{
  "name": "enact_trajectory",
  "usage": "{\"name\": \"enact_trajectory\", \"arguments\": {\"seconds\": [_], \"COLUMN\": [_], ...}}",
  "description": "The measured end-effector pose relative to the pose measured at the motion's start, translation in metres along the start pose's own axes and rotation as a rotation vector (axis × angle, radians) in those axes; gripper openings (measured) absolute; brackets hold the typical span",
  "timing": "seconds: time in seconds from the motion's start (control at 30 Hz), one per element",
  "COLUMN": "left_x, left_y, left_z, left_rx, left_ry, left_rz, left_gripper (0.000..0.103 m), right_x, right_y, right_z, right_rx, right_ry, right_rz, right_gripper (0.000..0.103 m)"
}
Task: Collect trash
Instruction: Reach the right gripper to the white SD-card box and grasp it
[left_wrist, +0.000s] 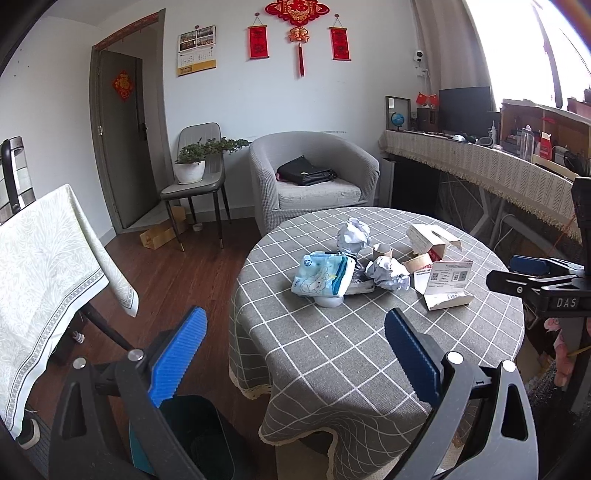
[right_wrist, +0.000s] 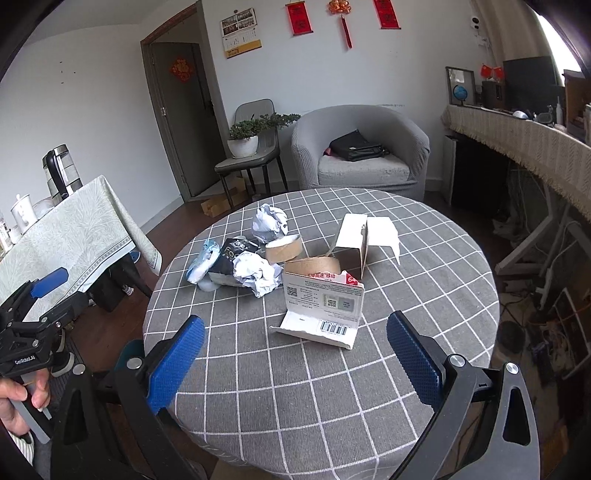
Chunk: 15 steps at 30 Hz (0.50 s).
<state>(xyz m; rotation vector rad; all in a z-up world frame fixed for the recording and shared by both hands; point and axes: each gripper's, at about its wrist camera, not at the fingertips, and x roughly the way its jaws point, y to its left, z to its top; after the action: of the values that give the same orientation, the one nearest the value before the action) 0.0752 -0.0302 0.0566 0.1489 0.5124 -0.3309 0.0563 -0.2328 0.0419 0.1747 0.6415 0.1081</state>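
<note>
Trash lies in a heap on the round table with the grey checked cloth (right_wrist: 332, 387): a crumpled paper ball (right_wrist: 269, 223), a second crumpled ball (right_wrist: 256, 273), a light blue wrapper (left_wrist: 321, 275), a black packet (right_wrist: 231, 254), two cardboard tape rolls (right_wrist: 283, 249), an open white box (right_wrist: 354, 236) and a flat printed carton (right_wrist: 321, 310). My left gripper (left_wrist: 295, 347) is open above the table's near left edge, short of the wrapper. My right gripper (right_wrist: 295, 350) is open just in front of the flat carton (left_wrist: 443, 284). A dark bin (left_wrist: 199, 435) stands on the floor below the left gripper.
A side table with a pale cloth (left_wrist: 40, 273) stands to the left, with a kettle (right_wrist: 61, 171) on it. Behind the round table are a grey armchair (left_wrist: 314, 181) holding a black bag, a chair with a potted plant (left_wrist: 190, 170) and a long cluttered shelf (left_wrist: 498, 166) on the right.
</note>
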Motion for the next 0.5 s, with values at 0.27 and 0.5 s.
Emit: {"name": "enact_trajectory", "arguments": {"seconds": [0.27,0.5], "left_x": [0.051,0.082], "left_y": [0.015,0.024], "left_z": [0.017,0.025], "left_rx": [0.019,0.021], "left_ry": [0.031,0.048], "left_rz": [-0.061,-0.119], "left_gripper": [0.099,0.099], "right_x": [0.045,0.071], "right_y": [-0.001,-0.004], "right_z": [0.01,0.015], "right_rx": [0.027,0.033], "right_ry": [0.035,0.051], "right_rz": [-0.156,-0.21], "right_gripper": [0.1,0.1]}}
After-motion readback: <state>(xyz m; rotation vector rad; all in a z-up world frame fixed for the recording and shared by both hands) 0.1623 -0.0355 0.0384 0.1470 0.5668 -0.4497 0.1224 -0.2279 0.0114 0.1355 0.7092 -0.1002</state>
